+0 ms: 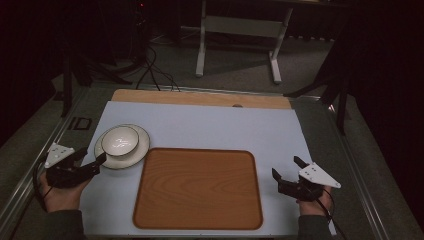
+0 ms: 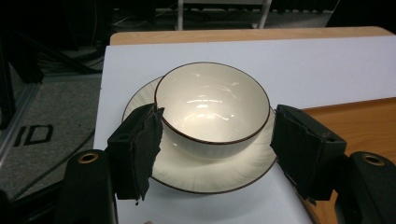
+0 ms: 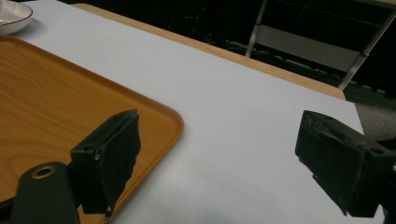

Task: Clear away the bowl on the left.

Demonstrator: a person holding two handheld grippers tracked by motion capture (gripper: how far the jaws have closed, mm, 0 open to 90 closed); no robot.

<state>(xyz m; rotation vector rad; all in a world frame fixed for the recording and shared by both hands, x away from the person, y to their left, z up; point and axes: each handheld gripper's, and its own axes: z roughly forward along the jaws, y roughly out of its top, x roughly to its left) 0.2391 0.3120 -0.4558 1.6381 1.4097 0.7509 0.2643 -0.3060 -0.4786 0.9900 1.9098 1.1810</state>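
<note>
A cream bowl with a dark rim sits on a matching plate at the table's left. In the left gripper view the bowl and plate lie just ahead, between the spread jaws. My left gripper is open at the plate's left edge, touching nothing. A wooden tray lies bare at the front centre. My right gripper is open over the white surface right of the tray, holding nothing.
A pale mat covers the wooden table. Beyond the far edge stand a white frame stand and cables on the floor. Dark tripod legs rise at the right.
</note>
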